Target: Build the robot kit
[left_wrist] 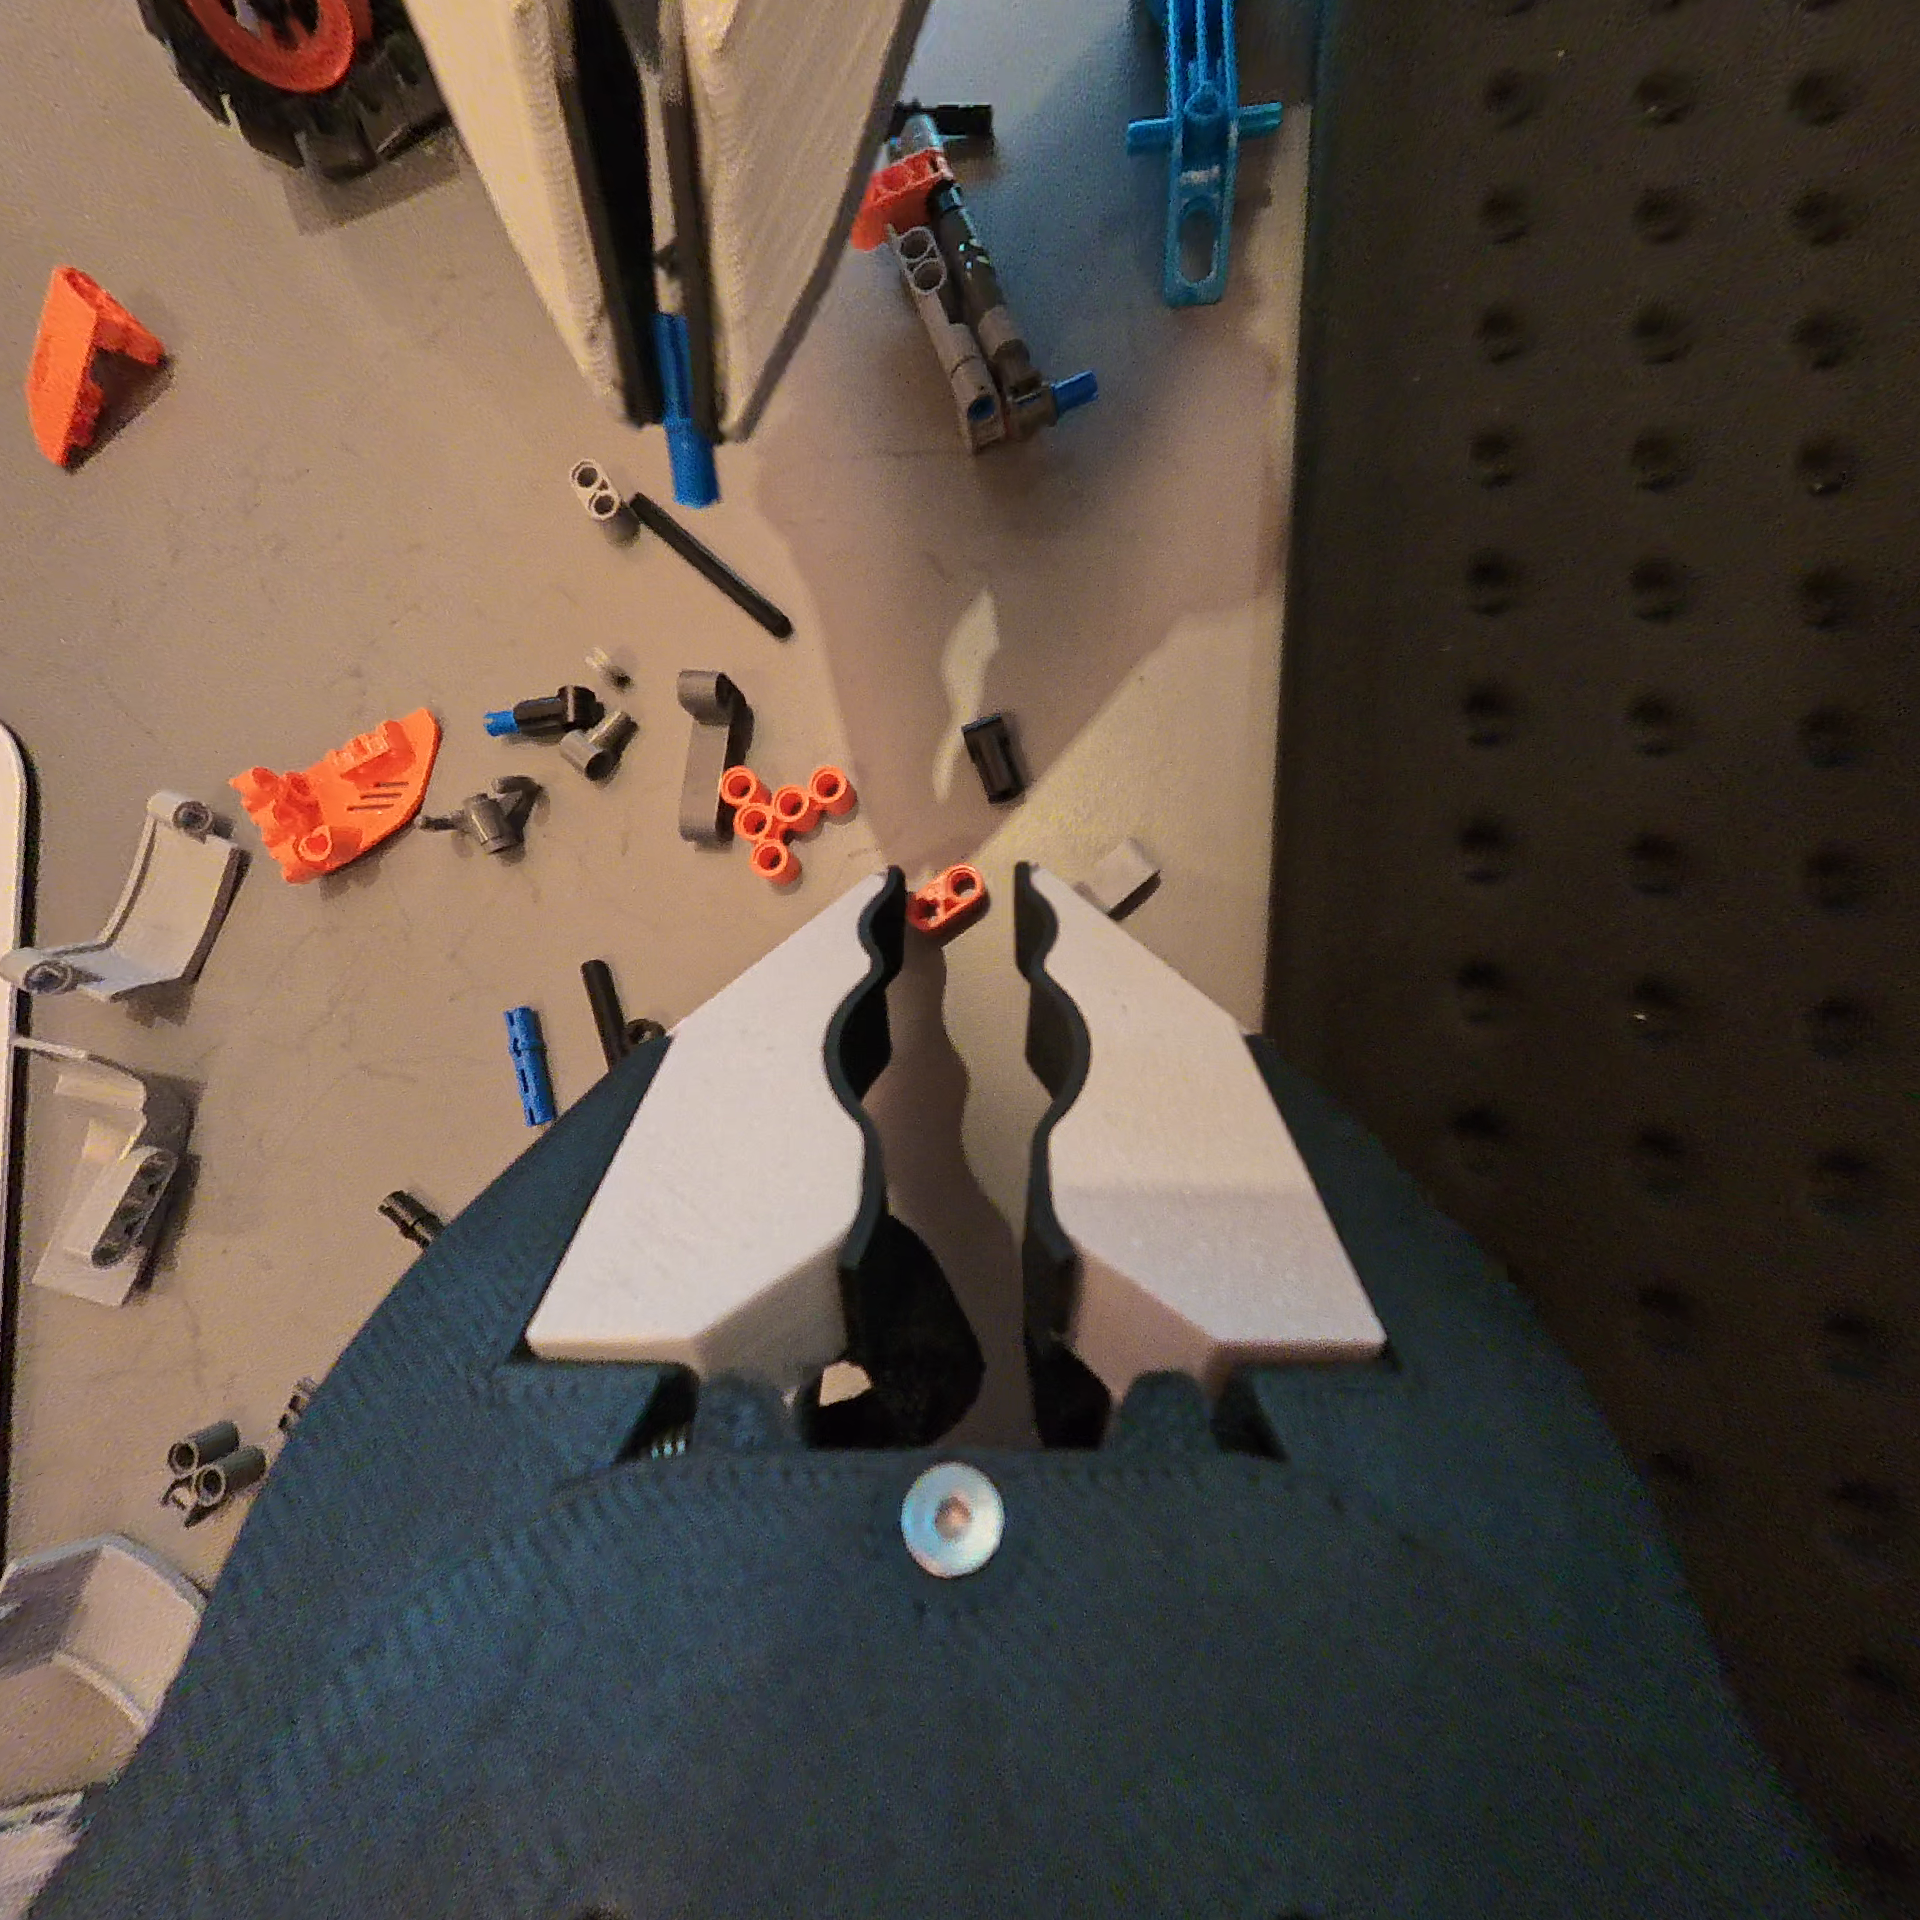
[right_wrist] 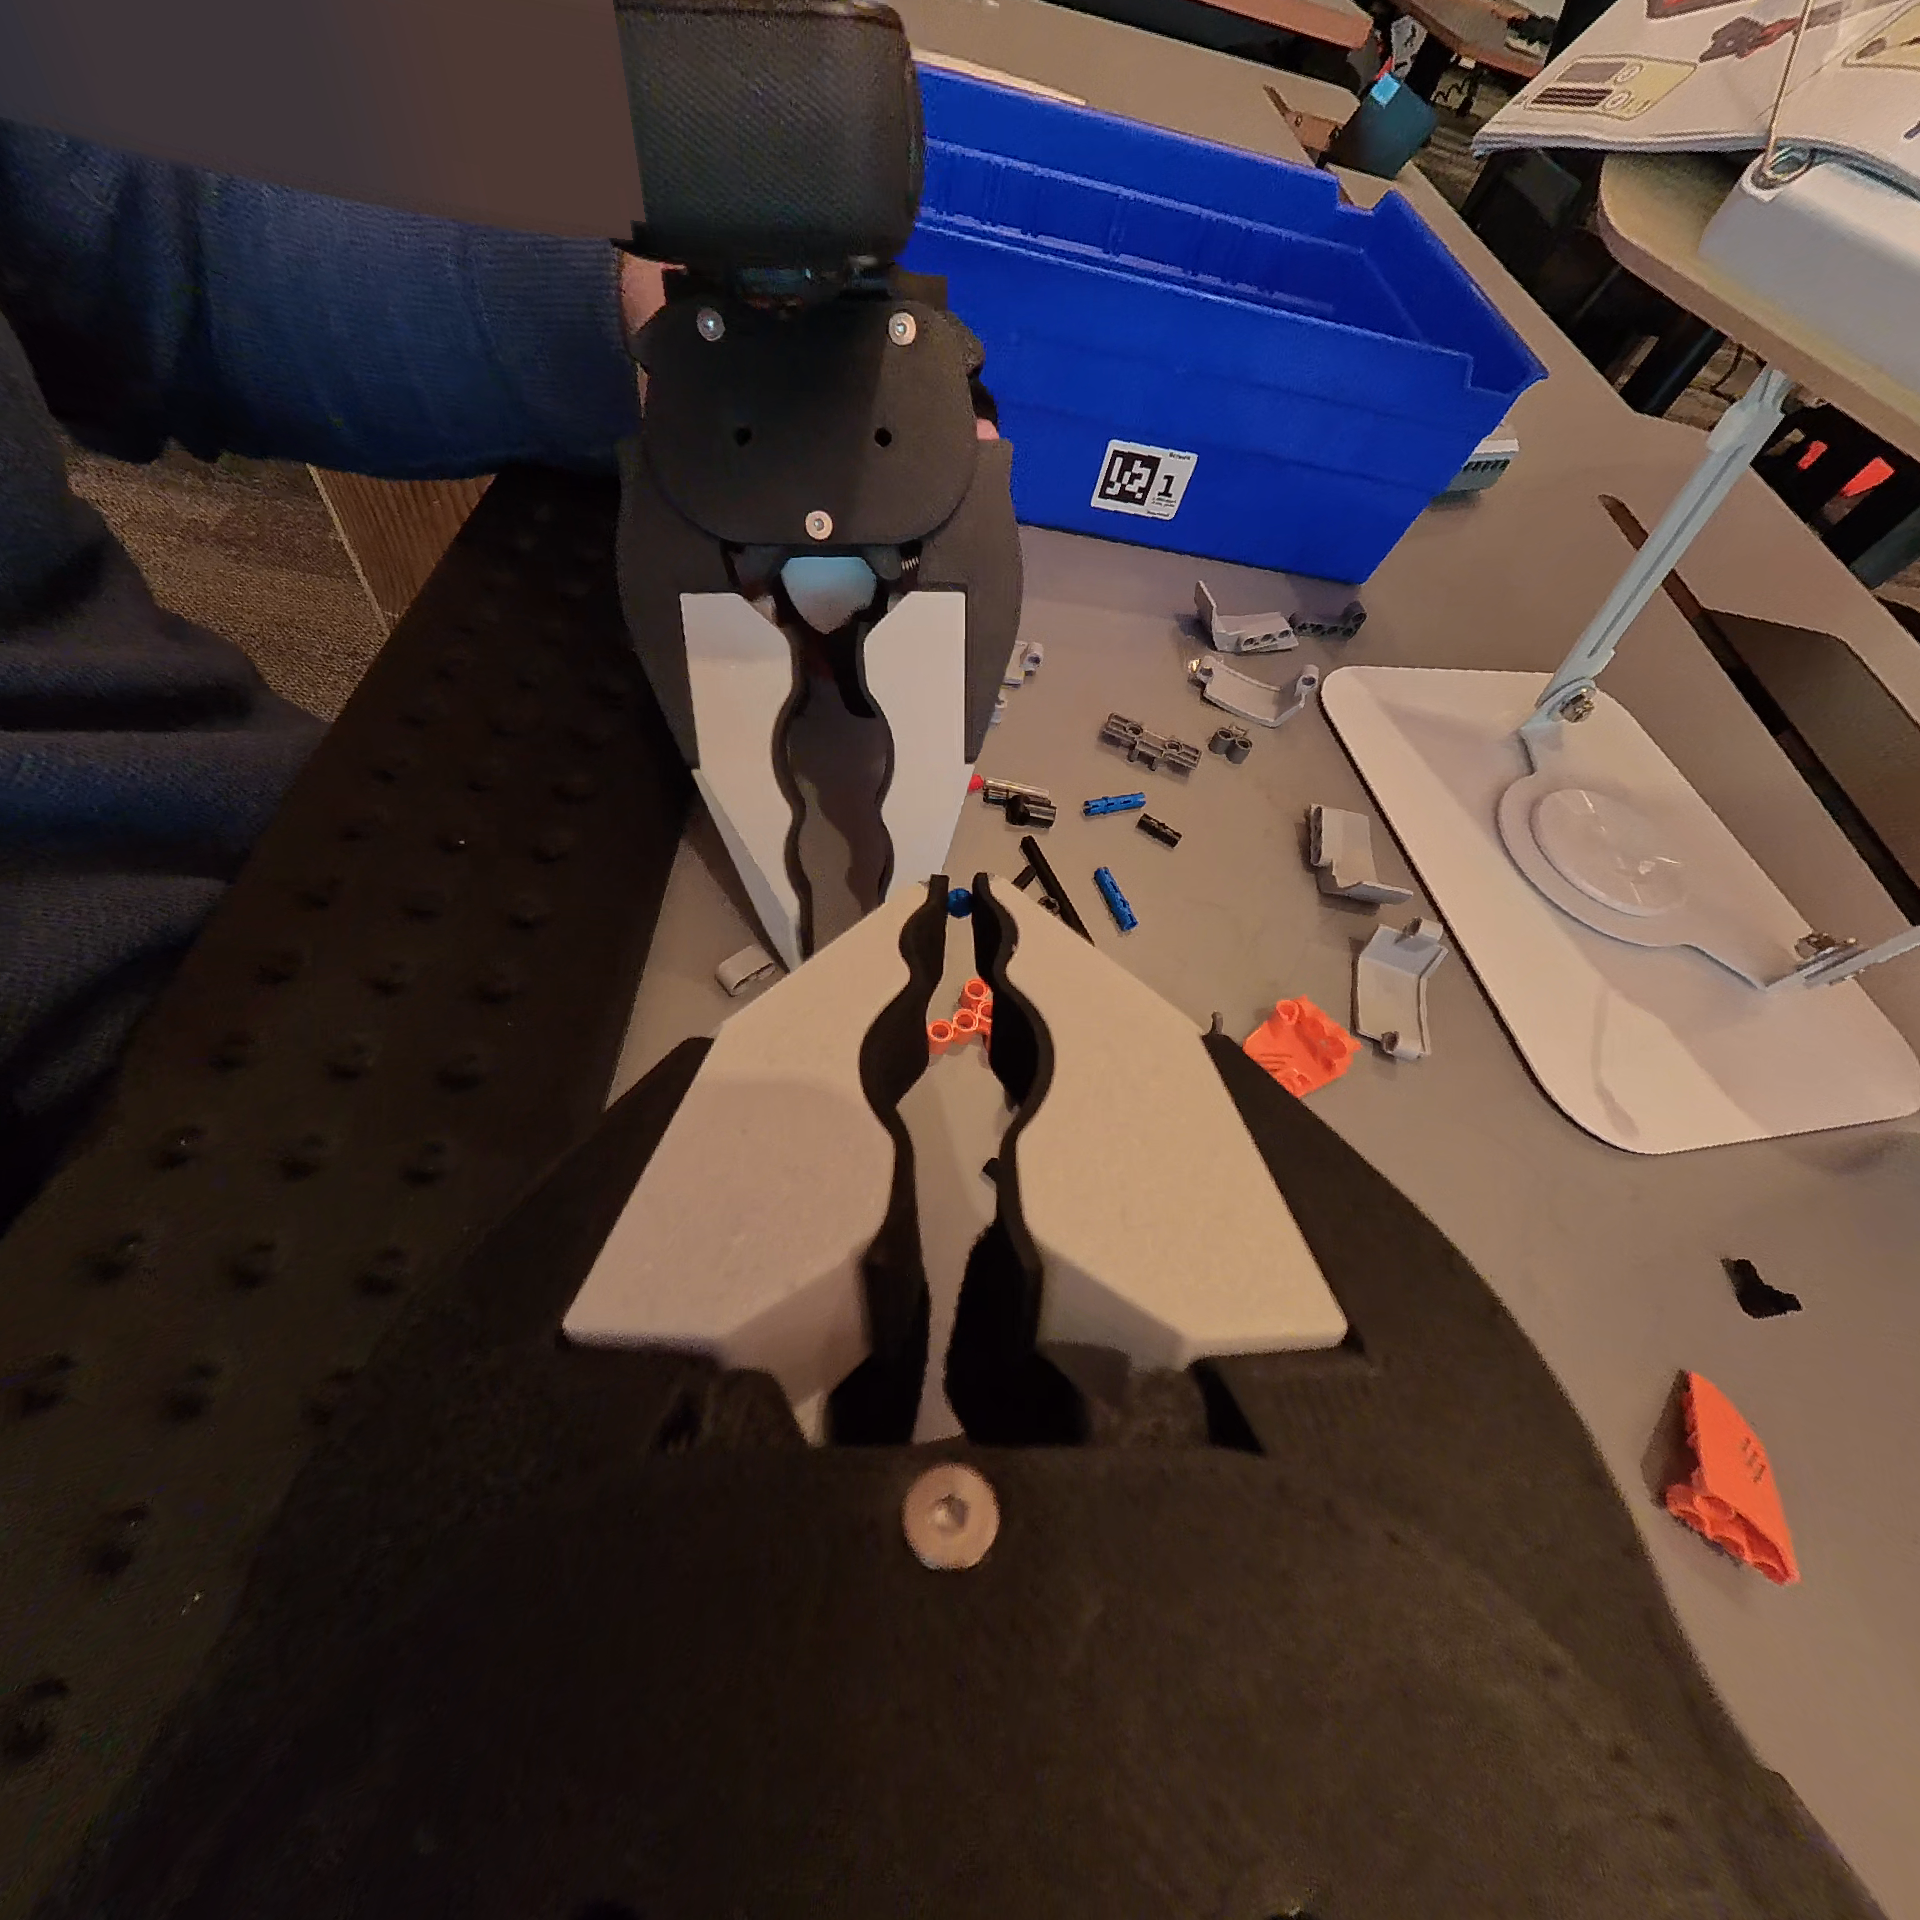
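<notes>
My left gripper [left_wrist: 958, 883] is open just above the grey table. A small orange two-hole piece [left_wrist: 945, 896] lies between its tips, against the left fingertip. My right gripper [right_wrist: 958, 891] is shut on a short blue pin [right_wrist: 958, 900] and holds it near the left gripper [right_wrist: 842, 925], which points down at the table. In the left wrist view the right gripper [left_wrist: 681, 421] comes in from the top with the blue pin [left_wrist: 688, 447] sticking out of its tips. An orange angled piece with several holes [left_wrist: 787, 816] lies just left of the left fingertips.
Small grey, black, blue and orange parts lie scattered on the table [left_wrist: 364, 582]. A black perforated board [left_wrist: 1610, 727] borders it. A blue bin [right_wrist: 1195, 343] stands at the back, a white lamp base [right_wrist: 1475, 997] on the right. A person's blue sleeve [right_wrist: 312, 332] reaches in. Left tips to right tips: about 9 centimeters.
</notes>
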Motion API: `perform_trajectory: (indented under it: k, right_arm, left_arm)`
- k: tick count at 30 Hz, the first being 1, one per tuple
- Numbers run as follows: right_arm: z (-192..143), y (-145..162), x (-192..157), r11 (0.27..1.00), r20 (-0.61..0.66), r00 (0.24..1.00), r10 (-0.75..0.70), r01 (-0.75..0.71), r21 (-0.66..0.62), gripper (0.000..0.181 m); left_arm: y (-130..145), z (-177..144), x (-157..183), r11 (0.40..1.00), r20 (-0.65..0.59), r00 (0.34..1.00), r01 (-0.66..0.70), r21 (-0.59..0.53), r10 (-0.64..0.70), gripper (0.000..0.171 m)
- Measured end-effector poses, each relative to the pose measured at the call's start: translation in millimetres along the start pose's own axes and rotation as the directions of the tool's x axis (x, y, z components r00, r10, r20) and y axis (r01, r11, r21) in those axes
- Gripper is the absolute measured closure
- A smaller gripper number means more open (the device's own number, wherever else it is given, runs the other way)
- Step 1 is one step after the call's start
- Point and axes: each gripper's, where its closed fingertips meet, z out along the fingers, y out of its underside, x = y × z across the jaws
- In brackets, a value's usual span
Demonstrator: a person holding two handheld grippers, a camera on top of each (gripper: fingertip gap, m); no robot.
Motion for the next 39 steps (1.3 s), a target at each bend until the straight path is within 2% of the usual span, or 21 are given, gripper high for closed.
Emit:
perform_trajectory:
  k: [5,9,20,34,39]
  right_arm:
    - [0.1,0.3,-0.2,1.0,0.002,1.0,0.001,-0.001,0.0,0.179]
    - [-1.4,-0.9,0.0,1.0,0.0,1.0,-0.001,0.001,0.005,0.18]
    - [-3.0,-1.9,-1.6,1.0,0.008,1.0,-0.004,0.004,0.009,0.179]
    - [-1.2,1.7,1.1,1.0,0.0,1.0,0.0,0.0,-0.003,0.179]
    - [-4.7,-2.5,5.7,0.998,0.005,0.999,0.054,-0.054,0.044,0.179]
  left_arm:
    - [5.8,-5.1,1.1,1.0,-0.028,1.0,-0.005,-0.007,0.005,0.148]
    - [6.1,-5.2,8.5,1.0,-0.071,0.997,-0.027,-0.001,0.027,0.16]
    - [6.6,-4.6,9.7,1.0,-0.036,0.999,0.03,-0.005,-0.03,0.171]
    - [6.9,-3.1,-2.6,0.997,0.042,0.996,0.077,0.03,-0.078,0.171]
    - [2.5,-7.1,-8.7,0.995,0.075,0.994,0.075,0.062,-0.08,0.156]
